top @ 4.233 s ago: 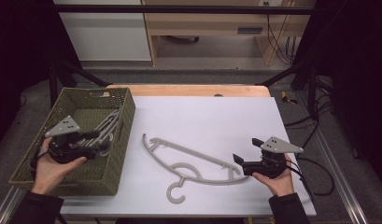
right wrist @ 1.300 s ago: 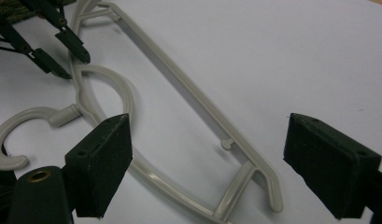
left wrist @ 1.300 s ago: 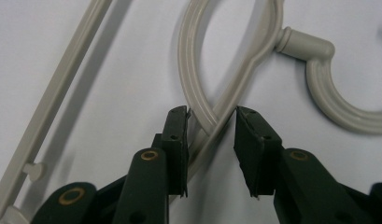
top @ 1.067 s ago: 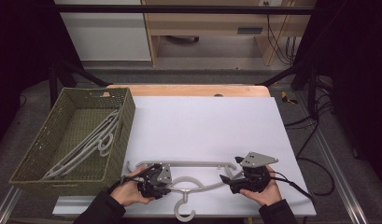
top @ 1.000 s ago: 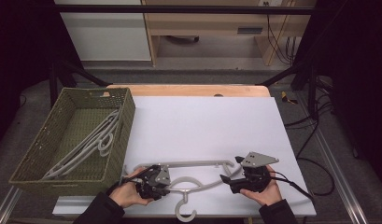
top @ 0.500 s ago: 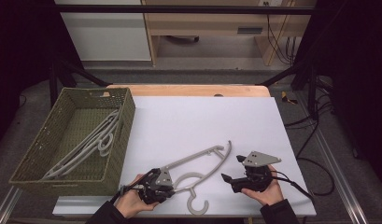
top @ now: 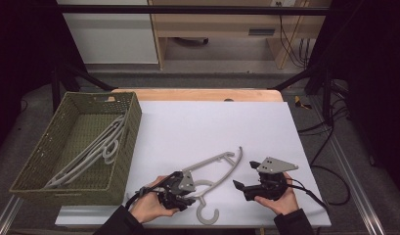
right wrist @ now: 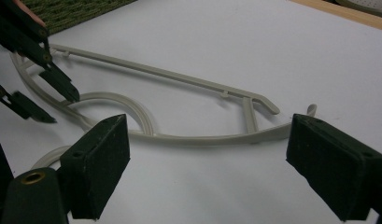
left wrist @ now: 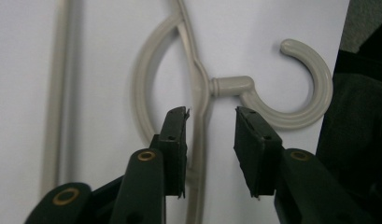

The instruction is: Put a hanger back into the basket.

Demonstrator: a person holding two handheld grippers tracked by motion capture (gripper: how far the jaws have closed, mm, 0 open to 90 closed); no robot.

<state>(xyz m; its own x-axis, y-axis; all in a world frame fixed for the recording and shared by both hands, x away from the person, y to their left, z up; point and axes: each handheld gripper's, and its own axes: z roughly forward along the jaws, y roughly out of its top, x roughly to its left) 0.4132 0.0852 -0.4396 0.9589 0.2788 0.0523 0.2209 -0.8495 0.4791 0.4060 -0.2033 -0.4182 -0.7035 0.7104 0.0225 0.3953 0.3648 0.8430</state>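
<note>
One grey plastic coat hanger (top: 214, 172) is laid flat on the white surface (top: 207, 122), near its front edge, with the hook (top: 207, 214) turned toward the person. Two tools are seen in the high view, each held in one hand.

The left tool (left wrist: 209, 128) is positioned over the hanger neck. Its jaws are spread, with one jaw on each side of the thin arm of the hanger just below the hook stem. In the left gripper view a clear gap is seen between the right-hand pad and the plastic; whether the left-hand pad touches the plastic cannot be told. In the high view this tool (top: 188, 199) is located at the hanger's lower end, beside the hook.

The right tool (right wrist: 205, 163) is held with its jaws spread wide and nothing between them. The hanger is seen lying beyond the pads, apart from both. In the high view this tool (top: 239, 187) is located just right of the hanger.

One green perforated basket (top: 38, 161) is placed at the left of the surface. Grey hangers (top: 90, 152) are stacked inside it; their number cannot be counted reliably.
</note>
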